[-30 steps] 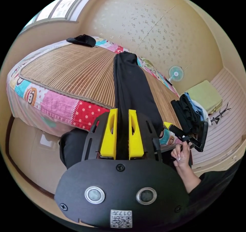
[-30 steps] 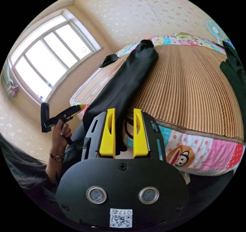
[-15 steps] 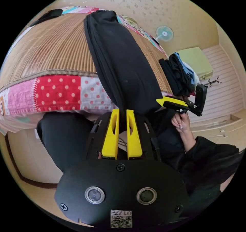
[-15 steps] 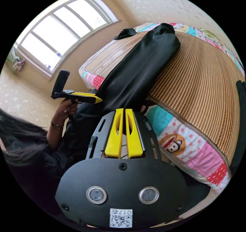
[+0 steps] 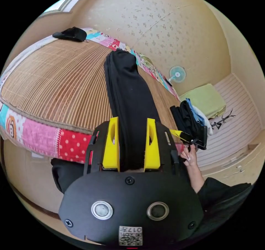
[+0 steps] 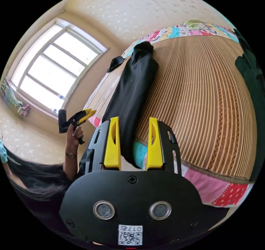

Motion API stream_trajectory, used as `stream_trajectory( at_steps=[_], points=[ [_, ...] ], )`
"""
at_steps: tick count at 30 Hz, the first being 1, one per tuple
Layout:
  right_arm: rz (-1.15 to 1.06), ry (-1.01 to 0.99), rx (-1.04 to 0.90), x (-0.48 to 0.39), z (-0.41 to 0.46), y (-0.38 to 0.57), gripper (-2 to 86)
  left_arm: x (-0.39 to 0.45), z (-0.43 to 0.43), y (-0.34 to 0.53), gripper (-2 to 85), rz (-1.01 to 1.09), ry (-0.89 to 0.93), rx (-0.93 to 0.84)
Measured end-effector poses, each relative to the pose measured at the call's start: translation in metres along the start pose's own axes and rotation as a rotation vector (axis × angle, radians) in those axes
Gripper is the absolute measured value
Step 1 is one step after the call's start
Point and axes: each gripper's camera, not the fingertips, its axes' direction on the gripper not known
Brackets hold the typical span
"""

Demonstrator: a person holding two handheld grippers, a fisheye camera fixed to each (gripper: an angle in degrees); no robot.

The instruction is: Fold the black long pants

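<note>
Begin at the bed's far left corner: a small black item (image 5: 69,34) lying there, well apart from the work, best left alone. Next, across the woven mat (image 5: 55,81), find the black pants (image 5: 127,89) laid out as one long narrow strip, legs stacked, running from the far edge of the bed to the near edge, with the near end dropping just over that edge; waist or hems, cannot tell. Note the left gripper (image 5: 132,120) with jaws spread wide and the near end of the strip lying between them, not clamped as far as can be judged. Much the same for the right gripper (image 6: 134,118): jaws wide apart, holding nothing, the strip's edge beside one jaw and bare bedsheet showing in the gap. Probably the step in hand: taking the near end to fold it toward the far end. To do it well, close each gripper on all layers at the two corners of the near end, level with one another; lift only enough to clear the mat, carry straight along the strip without twisting, and lay end on end with side edges matched. Pinch deep, as thin cloth may slip. As for containers, no basket or box to be made out; nearest to one, a loose pile of dark and blue clothes (image 5: 187,117) at the bed's right edge, near a green pad (image 5: 207,100) on the floor.
</note>
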Motion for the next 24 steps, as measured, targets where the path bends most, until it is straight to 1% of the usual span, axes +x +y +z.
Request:
stream_trajectory(
  at_steps=[1,3,5,8,10,13,14,15,17,19,22,24],
  points=[
    [0.007,0.001,0.006,0.004,0.003,-0.004,14.0,-0.003,0.008,-0.004,14.5,-0.005,-0.025,-0.013],
    [0.033,0.016,-0.005,0.019,0.019,-0.015,13.8,-0.015,0.038,-0.009,14.9,-0.012,-0.075,-0.109],
    [0.053,0.005,-0.036,0.028,0.032,-0.016,13.9,-0.016,0.031,0.000,13.7,0.007,-0.083,-0.050],
    [0.059,0.024,0.025,0.029,0.027,-0.001,14.2,-0.019,0.028,0.013,15.1,-0.003,0.009,-0.041],
    [0.051,0.052,0.048,0.025,0.024,0.008,14.1,-0.025,0.026,0.014,14.2,-0.030,0.006,-0.057],
    [0.064,0.075,0.079,0.021,0.022,0.023,13.3,-0.042,0.023,0.013,10.0,-0.065,-0.029,-0.056],
    [0.065,0.090,0.097,0.020,0.020,0.028,12.5,-0.051,0.021,0.014,8.0,-0.080,0.005,-0.057],
    [0.053,0.056,0.078,0.020,0.021,0.031,11.6,-0.060,0.021,0.014,6.9,-0.096,0.054,-0.065],
    [0.063,-0.071,0.038,0.025,0.027,0.036,9.0,-0.072,0.020,0.015,5.7,-0.111,0.114,-0.077],
    [0.080,-0.136,0.020,0.031,0.027,0.041,7.4,-0.081,0.015,0.016,5.2,-0.094,0.178,-0.099],
    [0.114,-0.387,-0.027,0.054,0.012,0.047,4.9,-0.104,-0.008,0.027,5.0,-0.080,0.437,-0.085],
    [0.069,-0.647,0.007,0.063,-0.017,0.061,3.1,-0.120,-0.037,0.042,4.9,-0.063,0.732,-0.012]
  ],
)
